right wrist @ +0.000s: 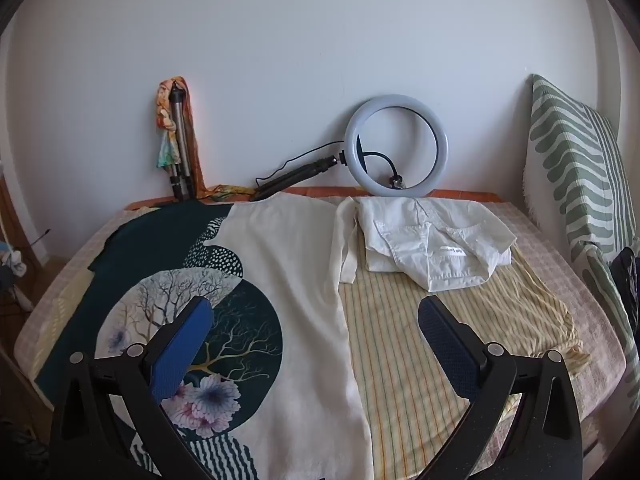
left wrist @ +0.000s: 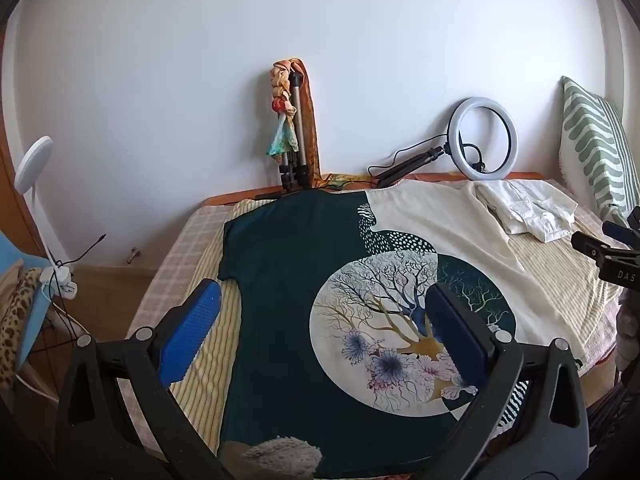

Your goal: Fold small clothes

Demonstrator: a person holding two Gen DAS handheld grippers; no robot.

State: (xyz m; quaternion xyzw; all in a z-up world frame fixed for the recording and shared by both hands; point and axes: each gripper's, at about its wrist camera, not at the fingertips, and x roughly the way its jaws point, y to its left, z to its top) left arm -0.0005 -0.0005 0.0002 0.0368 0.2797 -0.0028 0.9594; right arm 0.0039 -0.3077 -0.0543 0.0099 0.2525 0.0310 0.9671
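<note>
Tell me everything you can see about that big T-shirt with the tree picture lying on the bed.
The T-shirt lies spread flat on the striped bedcover, looking like soft knit fabric. One half is dark green, the other cream, with a round print of bare branching trees and purple-pink flowers, plus dotted and wavy patches. One short sleeve points toward the folded white shirt, close beside it. It looks unfolded; both open grippers hover above it, touching nothing.

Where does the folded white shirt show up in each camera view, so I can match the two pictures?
Left wrist view: the folded white shirt lies far right, near the bed's back edge.
Right wrist view: the same shirt lies right of center, beyond the open tool.
Shared landmark: the ring light stands against the wall just behind it.
</note>
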